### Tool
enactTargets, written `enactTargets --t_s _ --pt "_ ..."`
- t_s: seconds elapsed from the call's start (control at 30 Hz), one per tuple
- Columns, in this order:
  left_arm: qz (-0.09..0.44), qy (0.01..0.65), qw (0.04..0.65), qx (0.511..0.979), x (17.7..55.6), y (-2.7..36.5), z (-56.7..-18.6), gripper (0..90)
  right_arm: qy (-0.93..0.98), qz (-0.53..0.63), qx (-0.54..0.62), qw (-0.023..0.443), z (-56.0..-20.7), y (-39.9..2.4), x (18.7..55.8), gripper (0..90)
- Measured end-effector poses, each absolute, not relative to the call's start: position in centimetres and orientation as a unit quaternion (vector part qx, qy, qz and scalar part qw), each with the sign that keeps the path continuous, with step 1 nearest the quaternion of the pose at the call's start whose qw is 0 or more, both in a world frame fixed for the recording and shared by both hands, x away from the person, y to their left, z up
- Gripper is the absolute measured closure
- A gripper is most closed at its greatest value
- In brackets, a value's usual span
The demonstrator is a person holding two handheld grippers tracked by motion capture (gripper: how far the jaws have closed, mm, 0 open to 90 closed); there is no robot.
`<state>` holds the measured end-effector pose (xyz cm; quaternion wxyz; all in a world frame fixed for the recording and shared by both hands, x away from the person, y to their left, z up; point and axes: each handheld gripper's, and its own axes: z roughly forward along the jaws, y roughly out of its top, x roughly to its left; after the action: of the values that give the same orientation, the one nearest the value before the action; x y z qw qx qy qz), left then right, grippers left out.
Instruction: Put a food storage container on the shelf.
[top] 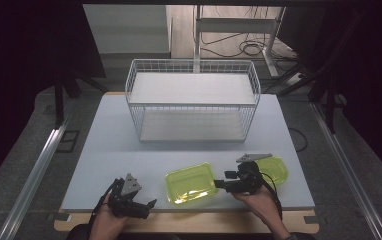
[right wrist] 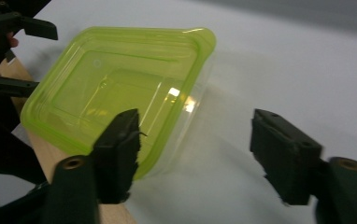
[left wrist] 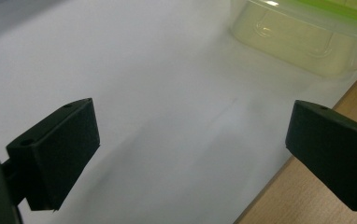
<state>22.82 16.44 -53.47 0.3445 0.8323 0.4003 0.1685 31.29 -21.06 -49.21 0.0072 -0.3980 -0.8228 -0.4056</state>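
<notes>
Lidded green container (top: 191, 182), near desk (top: 109, 150) front edge between both tongs, looks light, thin, slippery plastic; grip the rim; left tongs (left wrist: 190, 154) and right tongs (right wrist: 195, 154) gape, empty.

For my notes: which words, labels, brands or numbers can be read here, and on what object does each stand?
None: no readable text anywhere. The green-lidded container carries only a faint embossed mark, too blurred to read. The wire rack and the table bear no writing.

No readable text, labels or numbers anywhere.
</notes>
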Motion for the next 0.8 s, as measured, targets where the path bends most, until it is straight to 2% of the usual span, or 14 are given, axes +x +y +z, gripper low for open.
enactTargets --t_s 0.2,0.5,0.7,0.8 --pt "0.168 0.399 0.342 0.834 22.8 16.5 -53.5 3.1 -0.818 -0.405 -0.405 0.045 -49.4 -20.1 32.6 51.6" --pt "0.167 0.397 0.339 0.837 22.8 16.4 -53.6 3.4 -0.789 -0.408 -0.441 0.126 -50.5 -19.5 34.6 62.8" --pt "0.168 0.392 0.336 0.840 22.8 16.3 -53.6 3.6 -0.764 -0.409 -0.463 0.184 -51.1 -19.7 35.1 75.9" --pt "0.168 0.392 0.335 0.840 22.8 16.2 -53.6 3.7 -0.754 -0.415 -0.466 0.206 -51.1 -19.9 35.2 79.2"
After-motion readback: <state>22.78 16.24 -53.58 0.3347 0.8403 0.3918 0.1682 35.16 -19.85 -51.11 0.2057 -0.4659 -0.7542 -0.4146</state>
